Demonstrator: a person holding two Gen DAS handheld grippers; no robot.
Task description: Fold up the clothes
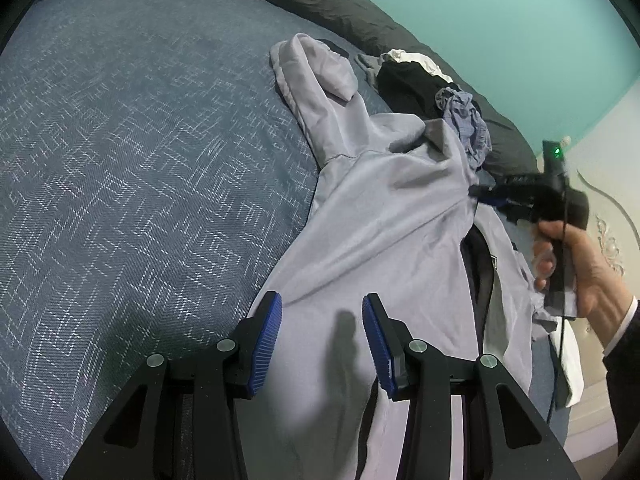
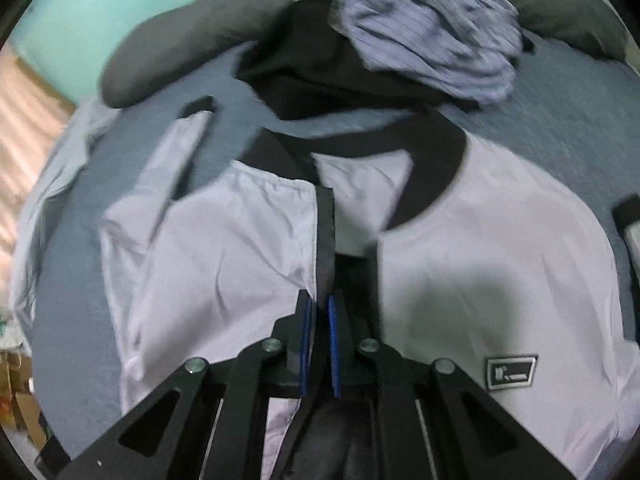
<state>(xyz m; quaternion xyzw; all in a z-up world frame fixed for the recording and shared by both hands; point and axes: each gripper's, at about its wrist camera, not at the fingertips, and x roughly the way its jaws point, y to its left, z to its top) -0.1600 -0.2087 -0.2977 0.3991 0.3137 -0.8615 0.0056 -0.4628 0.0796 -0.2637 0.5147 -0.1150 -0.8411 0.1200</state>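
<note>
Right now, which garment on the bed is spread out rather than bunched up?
The lilac jacket with the black collar; the blue striped garment and the black garment sit crumpled behind it.

The jacket [image 2: 480, 248] under the right hand-held gripper [image 2: 319, 312] is showing thin, smooth cloth with a faint sheen, its collar [image 2: 436, 160] looking matt and ribbed. Beyond it, a striped garment [image 2: 432, 36] is lying crumpled (soft woven cotton, by the look). Left of the left hand-held gripper [image 1: 322, 320], the bedspread [image 1: 140, 160] is looking coarse and matt. The pads [image 1: 266, 344] are appearing ridged, like rubber.
</note>
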